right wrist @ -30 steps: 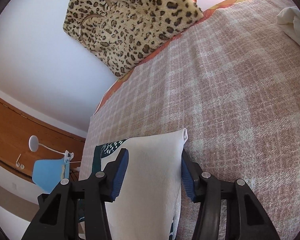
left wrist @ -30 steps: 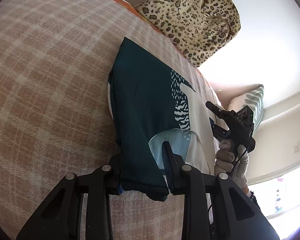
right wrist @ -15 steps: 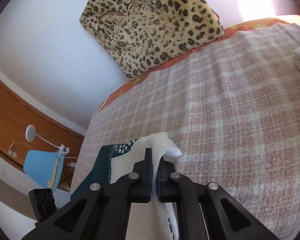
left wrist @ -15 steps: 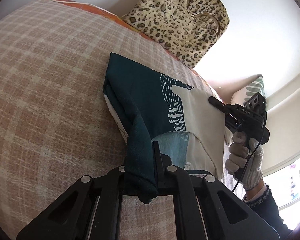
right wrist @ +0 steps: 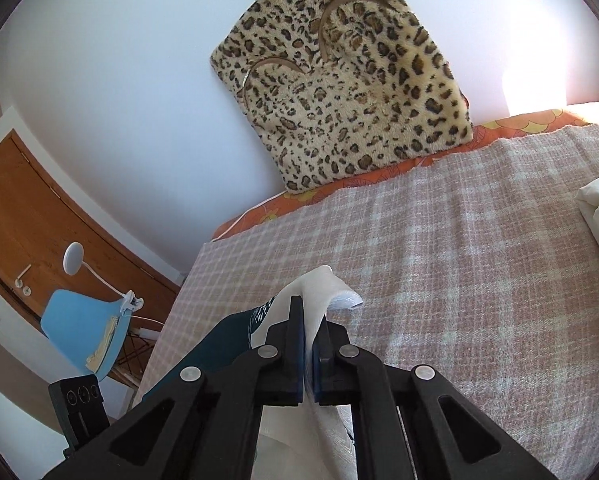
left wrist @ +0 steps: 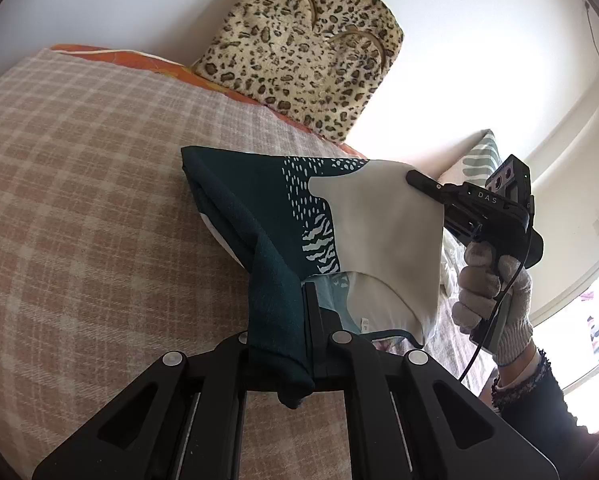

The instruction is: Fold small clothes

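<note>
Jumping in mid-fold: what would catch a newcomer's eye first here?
The teal and cream garment hangs lifted off the plaid blanket, pinched at one corner by the left hand-held gripper and at the other by the right hand-held gripper. Behind it, a leopard-print bag leans against the white wall at the bed's far edge.

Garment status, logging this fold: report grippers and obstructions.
Left gripper shut on garment, teal corner. Right gripper shut on its white corner. Near edge lifted off blanket. Nothing in the way.
</note>
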A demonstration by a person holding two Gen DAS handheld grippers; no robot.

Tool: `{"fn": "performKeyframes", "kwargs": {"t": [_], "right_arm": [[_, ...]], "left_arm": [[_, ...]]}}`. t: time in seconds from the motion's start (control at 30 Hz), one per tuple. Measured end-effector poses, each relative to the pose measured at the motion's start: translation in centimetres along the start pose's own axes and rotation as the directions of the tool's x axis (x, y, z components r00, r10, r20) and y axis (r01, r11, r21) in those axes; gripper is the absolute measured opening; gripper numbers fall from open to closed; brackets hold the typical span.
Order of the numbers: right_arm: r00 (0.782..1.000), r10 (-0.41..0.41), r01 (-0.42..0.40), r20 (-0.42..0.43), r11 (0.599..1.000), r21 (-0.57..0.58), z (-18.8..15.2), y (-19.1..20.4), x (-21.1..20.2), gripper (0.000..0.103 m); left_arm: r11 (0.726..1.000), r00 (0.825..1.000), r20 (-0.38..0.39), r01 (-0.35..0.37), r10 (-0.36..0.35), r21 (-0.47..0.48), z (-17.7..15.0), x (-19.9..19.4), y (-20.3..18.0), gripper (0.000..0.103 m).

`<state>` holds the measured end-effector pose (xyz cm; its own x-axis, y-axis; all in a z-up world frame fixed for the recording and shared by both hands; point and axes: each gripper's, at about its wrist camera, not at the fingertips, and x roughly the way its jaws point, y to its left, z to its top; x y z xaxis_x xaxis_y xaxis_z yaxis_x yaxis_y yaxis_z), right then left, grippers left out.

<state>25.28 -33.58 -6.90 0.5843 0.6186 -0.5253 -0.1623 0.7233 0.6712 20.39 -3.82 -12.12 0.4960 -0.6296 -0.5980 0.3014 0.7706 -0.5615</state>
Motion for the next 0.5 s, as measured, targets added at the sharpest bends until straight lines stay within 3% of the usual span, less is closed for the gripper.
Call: {"fn": "performKeyframes", "kwargs": {"t": [0.5], "right_arm": [[0.992, -0.09, 0.09, 0.092, 0.996, 0.004, 0.6, -2.8, -9.6, 0.0]], "left_arm": [[0.984, 0.994, 0.006, 0.108, -0.11, 0.142, 0.1, 3.7, -9.7, 0.005]]}}
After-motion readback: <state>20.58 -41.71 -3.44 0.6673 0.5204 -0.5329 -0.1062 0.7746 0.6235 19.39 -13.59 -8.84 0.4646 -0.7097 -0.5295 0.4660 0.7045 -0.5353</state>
